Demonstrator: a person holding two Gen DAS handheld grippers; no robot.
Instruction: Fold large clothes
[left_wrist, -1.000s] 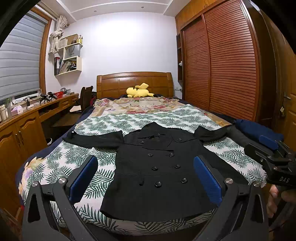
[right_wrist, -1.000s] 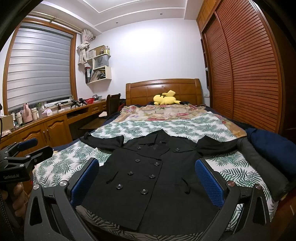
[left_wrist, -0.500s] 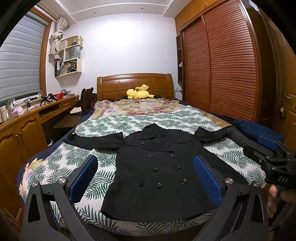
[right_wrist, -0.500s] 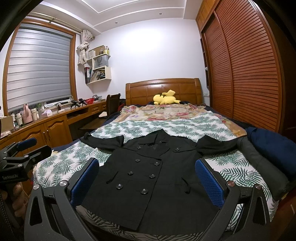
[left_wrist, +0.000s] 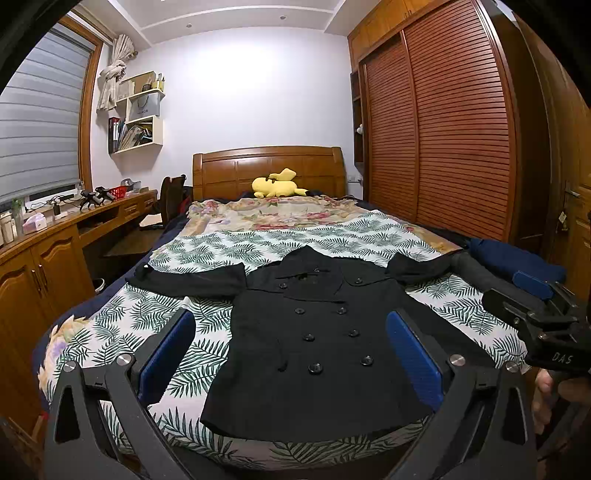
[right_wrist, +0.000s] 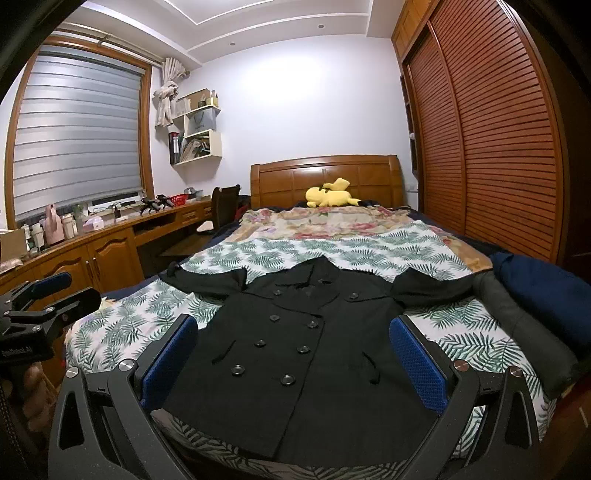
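Your left claw (left_wrist: 290, 345) is spread wide, holding nothing, above the foot edge of the bed (left_wrist: 110, 325). Your right claw (right_wrist: 293, 349) is also wide apart and empty, same edge. The black coat (left_wrist: 317, 343) lies flat, buttons up, hem at the foot edge, sleeves out toward both side edges. A dark blue garment (right_wrist: 546, 291) sits at the bed's right edge. A yellow plush (left_wrist: 277, 184) lies at the headboard end.
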